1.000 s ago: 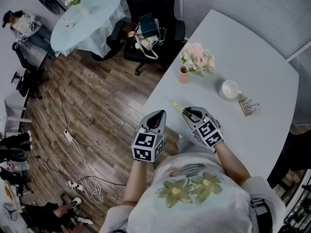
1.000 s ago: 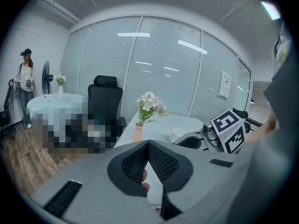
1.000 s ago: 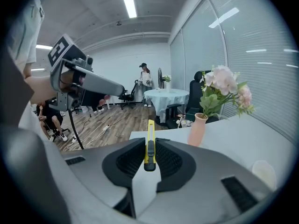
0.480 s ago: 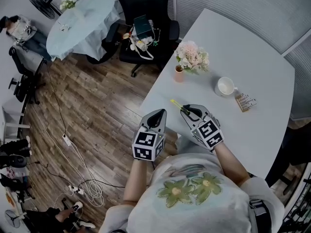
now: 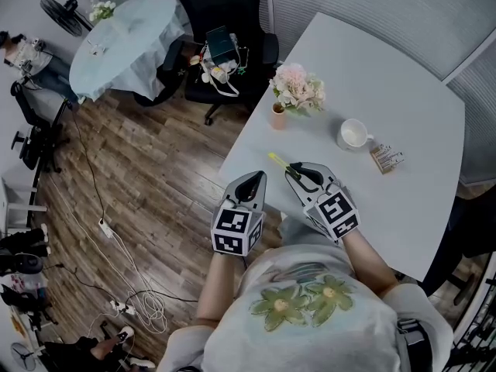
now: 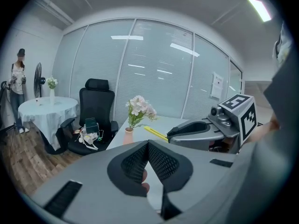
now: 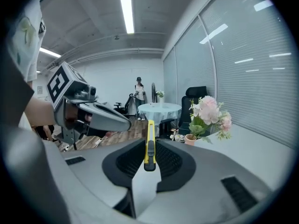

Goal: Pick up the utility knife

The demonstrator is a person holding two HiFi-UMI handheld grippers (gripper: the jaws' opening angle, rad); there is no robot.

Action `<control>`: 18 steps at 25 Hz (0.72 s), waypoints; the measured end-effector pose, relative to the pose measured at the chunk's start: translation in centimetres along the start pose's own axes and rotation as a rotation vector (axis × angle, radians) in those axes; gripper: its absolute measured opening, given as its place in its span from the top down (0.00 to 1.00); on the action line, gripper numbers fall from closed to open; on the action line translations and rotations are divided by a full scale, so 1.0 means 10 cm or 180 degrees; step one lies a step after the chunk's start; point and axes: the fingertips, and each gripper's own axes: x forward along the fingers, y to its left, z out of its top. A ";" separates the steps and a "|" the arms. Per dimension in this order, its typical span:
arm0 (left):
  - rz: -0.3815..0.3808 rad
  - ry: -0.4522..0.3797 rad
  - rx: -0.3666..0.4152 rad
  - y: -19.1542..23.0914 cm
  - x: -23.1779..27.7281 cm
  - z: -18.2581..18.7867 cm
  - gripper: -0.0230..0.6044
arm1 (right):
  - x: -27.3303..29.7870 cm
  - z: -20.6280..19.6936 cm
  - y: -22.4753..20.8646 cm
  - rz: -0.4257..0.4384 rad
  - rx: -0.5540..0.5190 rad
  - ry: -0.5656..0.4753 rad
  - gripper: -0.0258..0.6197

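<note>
**Item:** slim yellow utility knife (image 7: 149,141) with a black slider.

**Location:** clamped between the ribbed black fingers (image 7: 131,160) of the right gripper (image 5: 298,173). Its back end sits in the grip and its long body points forward, out past the fingertips. From the head view it appears to hang clear of the white bench (image 5: 403,208), near the front edge.

**Left gripper** (image 5: 249,184): fingers (image 6: 133,162) closed tip to tip on nothing. It is held just beside the right one, out over the wooden floor (image 5: 155,177).

**Other stock on the bench, all well apart from the knife:**
- pink flower posy in a small terracotta vase (image 5: 293,93)
- white ceramic cup (image 5: 353,134)
- small printed box (image 5: 386,158)

**Progress:** the grasp is made and the knife looks lifted, so the pick-up seems essentially done. What remains, by my judgement, is only to keep the grip steady. The thin body is held near one end and could pivot in the pads.
</note>
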 end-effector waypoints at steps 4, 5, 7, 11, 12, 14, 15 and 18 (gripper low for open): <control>-0.0016 -0.0023 0.0027 -0.06 0.02 0.02 0.96 | -0.07 0.08 -0.01 -0.0044 0.0014 -0.0106 0.85; -0.0019 -0.0030 0.0034 -0.06 0.02 0.03 0.96 | -0.08 0.11 -0.01 -0.0048 0.0023 -0.0127 0.85; -0.0028 -0.0052 0.0043 -0.09 0.01 0.05 0.96 | -0.10 0.15 0.01 -0.0046 0.0041 -0.0164 0.85; -0.0046 -0.0097 0.0067 -0.15 -0.02 0.08 0.96 | -0.17 0.23 0.05 -0.0075 0.0044 -0.0251 0.85; -0.0050 -0.0105 0.0072 -0.17 -0.03 0.08 0.96 | -0.18 0.26 0.06 -0.0084 0.0040 -0.0279 0.85; -0.0057 -0.0115 0.0075 -0.18 -0.03 0.08 0.96 | -0.20 0.31 0.07 -0.0097 0.0027 -0.0331 0.85; -0.0060 -0.0121 0.0076 -0.19 -0.03 0.09 0.96 | -0.21 0.33 0.07 -0.0104 0.0019 -0.0354 0.85; -0.0072 -0.0143 0.0083 -0.23 -0.03 0.11 0.96 | -0.27 0.39 0.07 -0.0147 0.0009 -0.0429 0.85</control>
